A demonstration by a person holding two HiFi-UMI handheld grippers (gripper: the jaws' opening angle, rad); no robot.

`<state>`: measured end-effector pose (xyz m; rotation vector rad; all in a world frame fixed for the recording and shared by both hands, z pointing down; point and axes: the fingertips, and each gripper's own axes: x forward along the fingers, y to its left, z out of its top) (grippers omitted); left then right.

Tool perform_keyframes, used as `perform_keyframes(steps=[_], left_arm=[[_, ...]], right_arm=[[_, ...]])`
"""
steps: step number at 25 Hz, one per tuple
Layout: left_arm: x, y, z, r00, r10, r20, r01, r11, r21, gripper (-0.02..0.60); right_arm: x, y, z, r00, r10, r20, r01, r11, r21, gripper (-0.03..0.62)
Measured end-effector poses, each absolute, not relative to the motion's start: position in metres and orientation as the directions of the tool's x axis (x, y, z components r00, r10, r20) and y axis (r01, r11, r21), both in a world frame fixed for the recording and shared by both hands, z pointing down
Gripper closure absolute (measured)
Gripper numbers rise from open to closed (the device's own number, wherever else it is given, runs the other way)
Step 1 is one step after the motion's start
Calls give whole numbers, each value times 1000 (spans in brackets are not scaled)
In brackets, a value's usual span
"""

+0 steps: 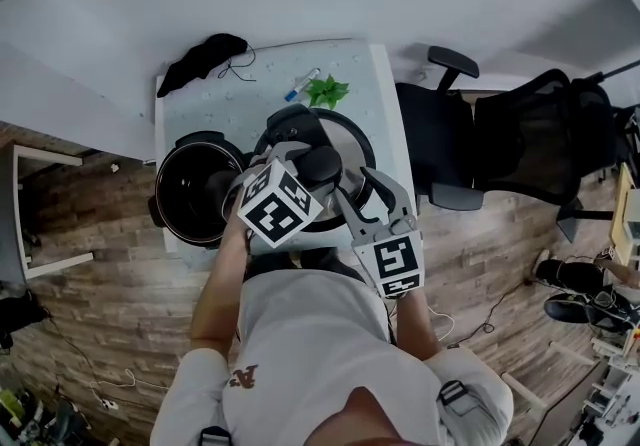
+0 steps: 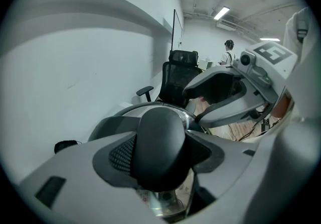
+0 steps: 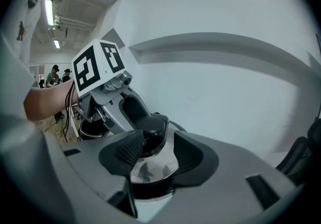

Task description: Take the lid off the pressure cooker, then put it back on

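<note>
Head view: your left fingers [image 2: 120,155] clamp the smooth black knob [image 1: 320,166] of the steel lid [image 1: 352,142], holding it beside the open, dark-walled pot [image 1: 163,196] on the tabletop [image 1: 260,94]. Your right fingers [image 3: 125,153] stand apart over its shiny dome.

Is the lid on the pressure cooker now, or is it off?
Off. The left gripper holds the lid by its black knob, beside the open cooker, whose dark inside shows.
</note>
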<state>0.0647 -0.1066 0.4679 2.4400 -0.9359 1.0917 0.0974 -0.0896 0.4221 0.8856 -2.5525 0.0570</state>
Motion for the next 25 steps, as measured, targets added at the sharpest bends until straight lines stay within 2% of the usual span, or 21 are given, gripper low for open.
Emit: perform_keyframes(steps=[15, 25], left_arm=[[-28, -74, 454, 508, -393, 767, -613, -790, 1, 304], [-93, -45, 462, 516, -314, 797, -532, -847, 11, 304]], right_arm=[[7, -65, 411, -715, -571, 404, -585, 805, 101, 402], [-58, -42, 420, -702, -569, 429, -597, 798, 82, 402]])
